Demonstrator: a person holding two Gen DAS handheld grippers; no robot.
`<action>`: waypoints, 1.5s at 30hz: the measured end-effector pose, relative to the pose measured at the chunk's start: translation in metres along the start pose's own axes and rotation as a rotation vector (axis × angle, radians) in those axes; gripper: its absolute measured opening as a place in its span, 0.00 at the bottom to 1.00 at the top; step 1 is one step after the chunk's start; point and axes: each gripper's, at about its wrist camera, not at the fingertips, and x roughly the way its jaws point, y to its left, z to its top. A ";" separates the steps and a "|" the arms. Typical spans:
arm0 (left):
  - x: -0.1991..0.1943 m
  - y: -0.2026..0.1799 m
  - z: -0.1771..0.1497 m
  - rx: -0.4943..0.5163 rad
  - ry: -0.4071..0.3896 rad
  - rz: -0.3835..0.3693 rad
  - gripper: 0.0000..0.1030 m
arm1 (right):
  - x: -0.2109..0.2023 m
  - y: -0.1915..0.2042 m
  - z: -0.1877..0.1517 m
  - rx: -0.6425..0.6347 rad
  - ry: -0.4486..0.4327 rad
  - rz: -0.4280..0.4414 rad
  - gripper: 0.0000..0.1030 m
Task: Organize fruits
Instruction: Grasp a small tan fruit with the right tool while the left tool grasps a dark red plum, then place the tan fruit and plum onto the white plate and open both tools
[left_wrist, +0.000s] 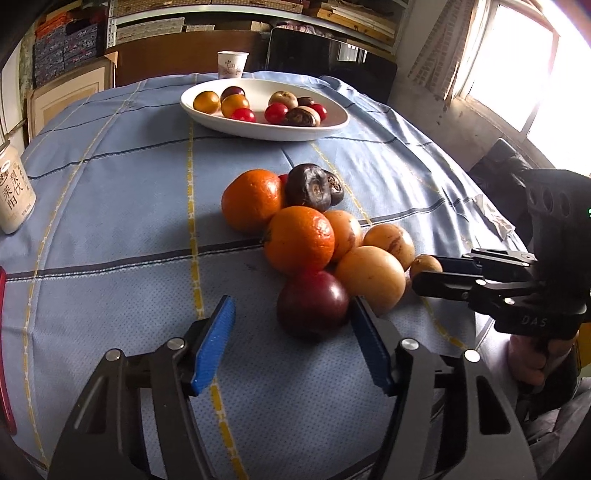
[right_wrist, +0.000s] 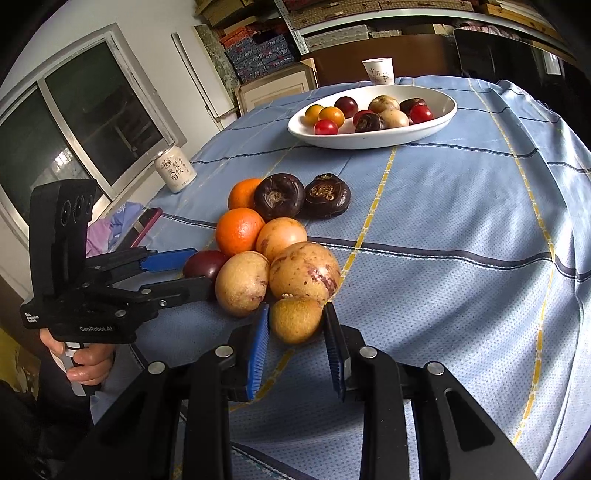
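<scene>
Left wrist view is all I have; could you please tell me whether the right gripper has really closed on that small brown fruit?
Observer: Yes. In the right wrist view, the right gripper has both blue pads pressed on the small brown fruit, which rests on the tablecloth.
Operator: Thank you. How many dark water chestnuts lie behind the oranges?
Observer: Two, side by side: the left water chestnut next to the far orange, and the right water chestnut just beyond it.
</scene>
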 end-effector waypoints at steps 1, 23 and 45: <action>0.001 0.000 0.001 0.000 0.006 -0.006 0.57 | 0.000 -0.001 0.000 0.002 -0.001 0.001 0.29; -0.013 0.009 0.006 -0.062 -0.011 -0.117 0.37 | -0.010 -0.008 0.004 0.036 -0.021 0.048 0.29; 0.053 0.033 0.211 -0.070 -0.099 0.031 0.37 | 0.023 -0.081 0.174 0.109 -0.217 -0.144 0.29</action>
